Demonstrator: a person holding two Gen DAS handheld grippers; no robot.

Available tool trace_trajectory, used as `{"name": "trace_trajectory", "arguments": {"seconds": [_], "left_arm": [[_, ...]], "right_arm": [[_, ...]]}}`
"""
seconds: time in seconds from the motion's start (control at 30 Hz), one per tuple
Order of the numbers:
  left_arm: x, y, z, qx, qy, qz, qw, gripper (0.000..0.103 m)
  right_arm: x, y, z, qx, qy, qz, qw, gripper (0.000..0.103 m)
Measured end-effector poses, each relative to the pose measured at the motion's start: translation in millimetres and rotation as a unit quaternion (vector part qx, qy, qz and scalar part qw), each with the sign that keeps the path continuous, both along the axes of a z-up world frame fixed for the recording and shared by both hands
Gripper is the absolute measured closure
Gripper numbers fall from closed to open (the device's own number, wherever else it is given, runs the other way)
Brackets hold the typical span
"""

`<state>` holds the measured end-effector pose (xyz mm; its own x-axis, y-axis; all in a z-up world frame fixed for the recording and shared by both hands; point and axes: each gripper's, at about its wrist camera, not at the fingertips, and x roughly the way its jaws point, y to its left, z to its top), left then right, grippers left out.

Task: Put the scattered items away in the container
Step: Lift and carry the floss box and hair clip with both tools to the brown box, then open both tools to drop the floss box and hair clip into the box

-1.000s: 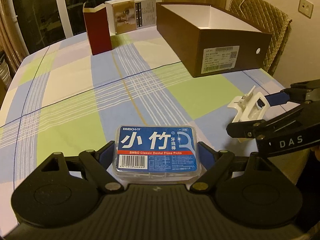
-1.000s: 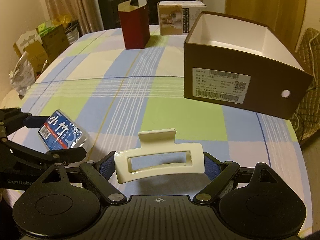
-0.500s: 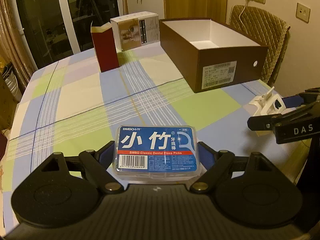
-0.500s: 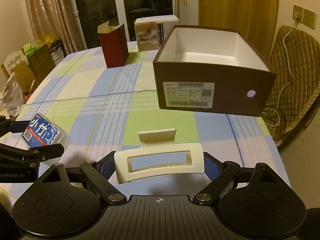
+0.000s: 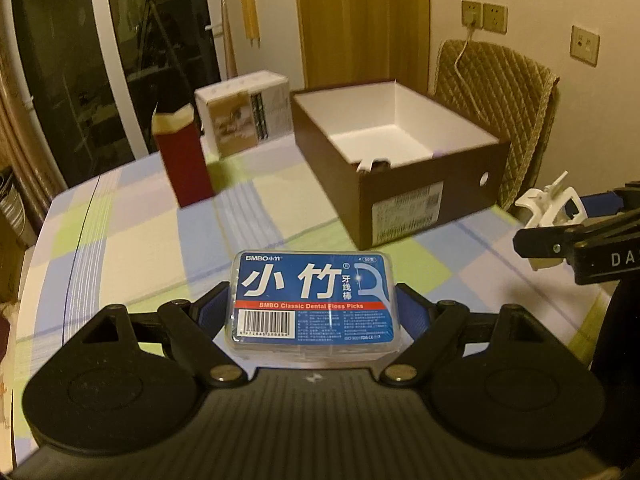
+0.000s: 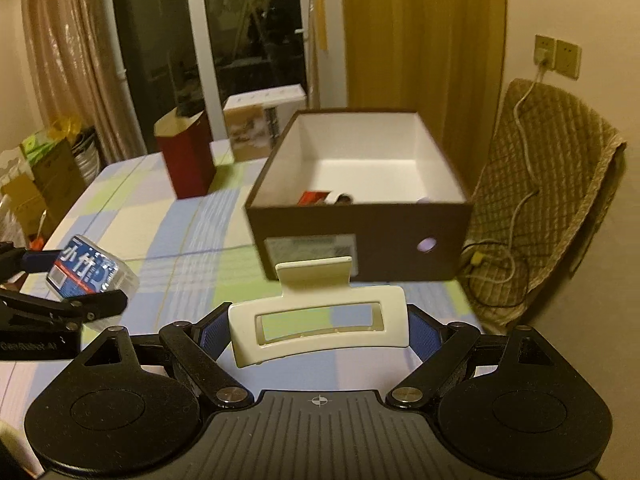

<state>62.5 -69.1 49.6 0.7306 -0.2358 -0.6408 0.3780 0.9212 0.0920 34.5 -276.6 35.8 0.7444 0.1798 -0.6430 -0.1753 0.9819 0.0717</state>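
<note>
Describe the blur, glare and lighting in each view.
Left wrist view: warm dim light, glare streaks on the clear blue-labelled floss pick case, red carton slightly smeared. Right wrist view: brown cardboard box label motion-blurred, cream plastic hair claw sharp; fisheye bends both.

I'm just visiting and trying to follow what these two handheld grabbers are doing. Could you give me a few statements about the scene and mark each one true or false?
1. The left gripper is clamped on a blue box of floss picks. True.
2. The right gripper holds a red carton. False: it holds a cream hair clip; the red carton stands on the table.
3. The brown box is completely empty. False: a few small things already lie at its near end.
4. The hair clip is already inside the brown box. False: it is held in the air in front of it.
5. A checked cloth covers the table. True.
</note>
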Motion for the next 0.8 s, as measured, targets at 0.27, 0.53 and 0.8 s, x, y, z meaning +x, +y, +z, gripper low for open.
{"name": "trace_trajectory", "arguments": {"seconds": [0.27,0.53,0.8], "left_arm": [[20.6,-28.3,19.8,-0.007,-0.015,-0.019,0.9997,0.020],[40.0,-53.4,27.6,-0.010,-0.023,-0.037,0.9990,0.020],[77.8,-85.0,34.2,-0.010,-0.044,-0.068,0.9967,0.020]], "right_arm": [[12.5,-23.7,18.6,-0.002,-0.023,-0.012,1.000,0.013],[38.1,-42.6,28.3,-0.010,-0.037,-0.013,0.999,0.013],[98.7,-53.7,41.3,-0.016,-0.053,-0.010,0.998,0.013]]}}
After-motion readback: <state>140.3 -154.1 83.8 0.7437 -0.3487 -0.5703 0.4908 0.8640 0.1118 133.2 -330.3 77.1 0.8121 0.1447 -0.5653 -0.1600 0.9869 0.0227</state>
